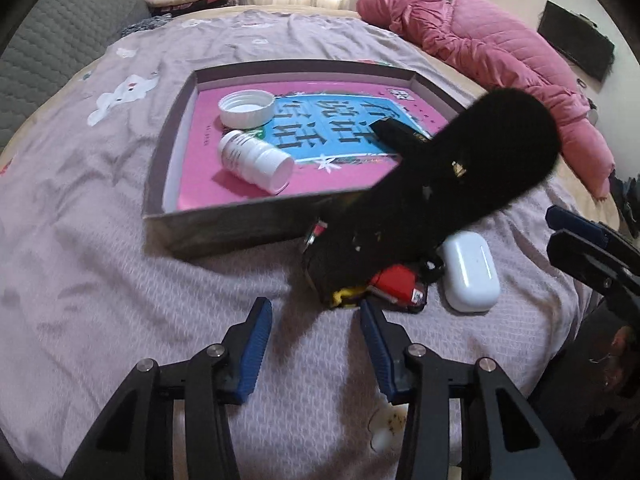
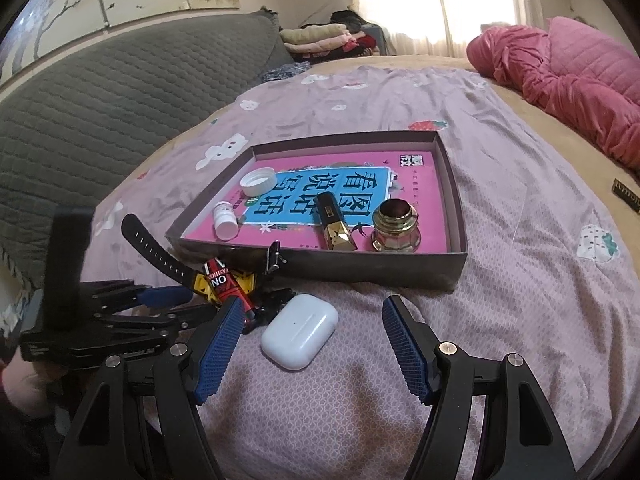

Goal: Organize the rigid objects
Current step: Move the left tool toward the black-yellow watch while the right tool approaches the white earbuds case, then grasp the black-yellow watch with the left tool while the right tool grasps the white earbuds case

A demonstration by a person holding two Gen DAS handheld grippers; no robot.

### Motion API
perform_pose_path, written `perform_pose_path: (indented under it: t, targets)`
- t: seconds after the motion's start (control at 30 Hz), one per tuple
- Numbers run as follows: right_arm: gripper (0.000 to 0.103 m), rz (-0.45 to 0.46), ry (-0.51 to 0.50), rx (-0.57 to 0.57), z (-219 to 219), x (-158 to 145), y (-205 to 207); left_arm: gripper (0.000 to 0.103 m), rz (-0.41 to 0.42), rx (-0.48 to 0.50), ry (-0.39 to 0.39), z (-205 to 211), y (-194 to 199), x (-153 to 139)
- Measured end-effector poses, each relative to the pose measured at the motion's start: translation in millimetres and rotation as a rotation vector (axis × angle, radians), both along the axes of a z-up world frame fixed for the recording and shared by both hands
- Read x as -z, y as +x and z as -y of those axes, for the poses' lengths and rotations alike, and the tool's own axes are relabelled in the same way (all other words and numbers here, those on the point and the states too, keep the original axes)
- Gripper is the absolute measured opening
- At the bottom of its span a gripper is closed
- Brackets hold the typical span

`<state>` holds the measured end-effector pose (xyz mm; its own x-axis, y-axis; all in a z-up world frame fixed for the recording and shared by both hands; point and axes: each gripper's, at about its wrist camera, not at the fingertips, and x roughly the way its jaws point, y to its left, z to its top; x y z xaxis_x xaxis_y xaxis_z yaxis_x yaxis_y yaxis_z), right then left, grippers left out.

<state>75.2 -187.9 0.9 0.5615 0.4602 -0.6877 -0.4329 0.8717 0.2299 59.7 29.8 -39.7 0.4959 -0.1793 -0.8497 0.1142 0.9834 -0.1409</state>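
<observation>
A shallow dark box (image 2: 360,268) on the bed holds a pink book (image 2: 432,216), a white cap (image 2: 258,182), a white bottle (image 2: 225,222) lying on its side, a black-and-gold lipstick (image 2: 334,228) and a gold-rimmed glass jar (image 2: 396,224). In front of the box lie a black watch (image 1: 360,264) with a red and yellow tag (image 2: 224,280) and a white earbud case (image 2: 300,330). My left gripper (image 1: 316,320) is open, its tips just short of the watch. The raised strap (image 1: 460,172) hides part of the box. My right gripper (image 2: 313,300) is open, with the earbud case between its tips, untouched.
The lilac bedspread (image 1: 120,280) covers the bed. A pink quilt (image 1: 480,48) is heaped at the far right and a grey padded cushion (image 2: 100,112) at the left. Folded clothes (image 2: 320,40) are stacked at the back. A small dark object (image 2: 626,196) lies at the right edge.
</observation>
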Motion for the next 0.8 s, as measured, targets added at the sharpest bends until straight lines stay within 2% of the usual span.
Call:
perform_pose_path:
  t: [0.17, 0.33, 0.47, 0.63, 0.8]
  targets:
    - [0.073, -0.023, 0.021, 0.019, 4.6, 3.0, 4.4, 0.046, 0.003, 0.099, 0.046, 8.7, 11.3, 2.6]
    - [0.073, -0.047, 0.029, 0.025, 7.0, 7.5, 6.9, 0.046, 0.038, 0.222, 0.141, 30.3, 15.8, 3.5]
    - [0.073, -0.081, 0.021, 0.011, 4.2, 14.7, 9.0, 0.046, 0.023, 0.249, 0.102, 28.4, 24.3, 7.6]
    - [0.073, -0.145, -0.002, -0.02, -7.6, 30.0, 12.2, 0.047, 0.016, 0.29, 0.094, 28.6, 28.3, 9.6]
    - [0.073, -0.161, -0.028, -0.044, -21.3, 39.5, 11.4, 0.048, 0.017, 0.32, 0.087, 30.3, 33.1, 11.7]
